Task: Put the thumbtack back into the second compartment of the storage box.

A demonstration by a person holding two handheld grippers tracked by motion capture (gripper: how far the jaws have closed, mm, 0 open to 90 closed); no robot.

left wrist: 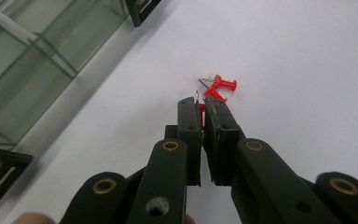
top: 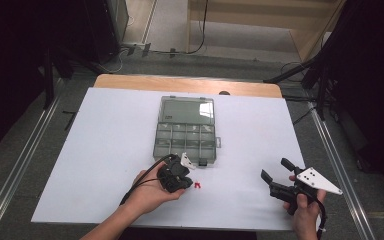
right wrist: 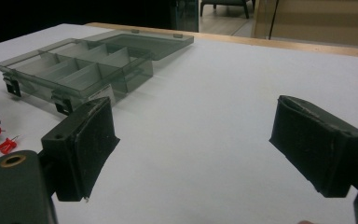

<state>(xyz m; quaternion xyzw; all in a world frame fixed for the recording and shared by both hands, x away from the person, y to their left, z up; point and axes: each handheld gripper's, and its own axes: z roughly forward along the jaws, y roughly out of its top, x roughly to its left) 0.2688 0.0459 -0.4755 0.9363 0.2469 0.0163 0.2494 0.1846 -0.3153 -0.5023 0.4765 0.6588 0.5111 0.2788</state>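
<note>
One clear grey compartment box [top: 187,134] on the white worktop [top: 105,150], lid flipped open flat behind it, two black latches on its near edge. Compartments look empty from the right gripper view. Red push pins: three as far as I can count in the left gripper view. One pinched pin [left wrist: 201,111] sits between the jaw tips, its metal point poking up past them, and two loose pins [left wrist: 220,87] lie together on the worktop just beyond the tips, touching or nearly so. Exact count is shaky because they overlap.

Two grippers, one per hand. Left gripper [top: 182,176]: jaws closed down almost fully, only a thin slit between the pads, clamped on the one red pin at the very tips. Box corner is off to the left of those jaws, near but apart.

Right gripper [top: 275,170]: jaws spread wide, nothing between them, pads not touching anything, just bare worktop ahead. From its own view the box lies ahead and left of the jaws, and the red pins sit far left beside the other gripper's tip.
</note>
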